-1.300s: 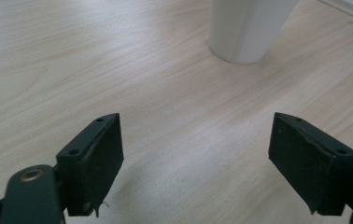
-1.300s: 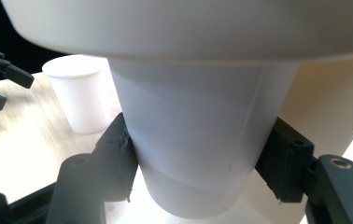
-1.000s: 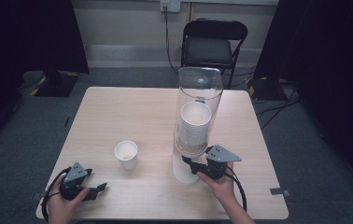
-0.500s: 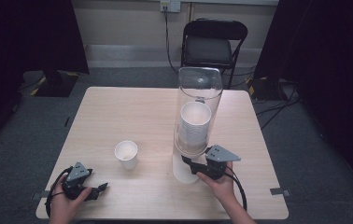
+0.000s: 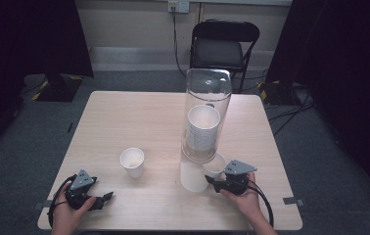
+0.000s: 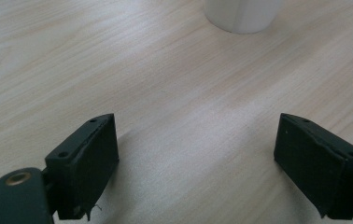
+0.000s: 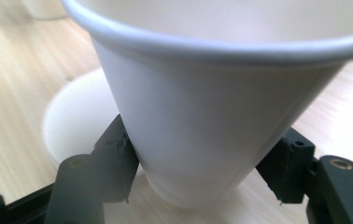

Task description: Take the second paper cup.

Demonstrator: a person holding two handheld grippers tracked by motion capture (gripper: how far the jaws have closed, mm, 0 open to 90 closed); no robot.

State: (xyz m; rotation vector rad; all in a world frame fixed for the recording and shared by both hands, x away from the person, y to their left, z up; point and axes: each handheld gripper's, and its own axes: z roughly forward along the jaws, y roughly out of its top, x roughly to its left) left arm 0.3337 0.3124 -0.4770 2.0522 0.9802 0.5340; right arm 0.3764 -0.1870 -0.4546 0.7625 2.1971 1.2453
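Jaws of the right gripper (image 5: 216,184) are clasping an upright paper cup (image 7: 212,116) beneath the dispenser tube (image 5: 206,117) on the bench (image 5: 139,117), while the left gripper (image 5: 105,198) is resting spread wide, empty.

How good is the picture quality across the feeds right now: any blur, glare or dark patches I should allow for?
High view: table evenly lit, surroundings dark, light reflections on the clear tube. Left gripper view: sharp wood grain, soft shadows beside the jaws, white cup cropped at the top. Right gripper view: gripped cup too close, rim soft, background blurred.
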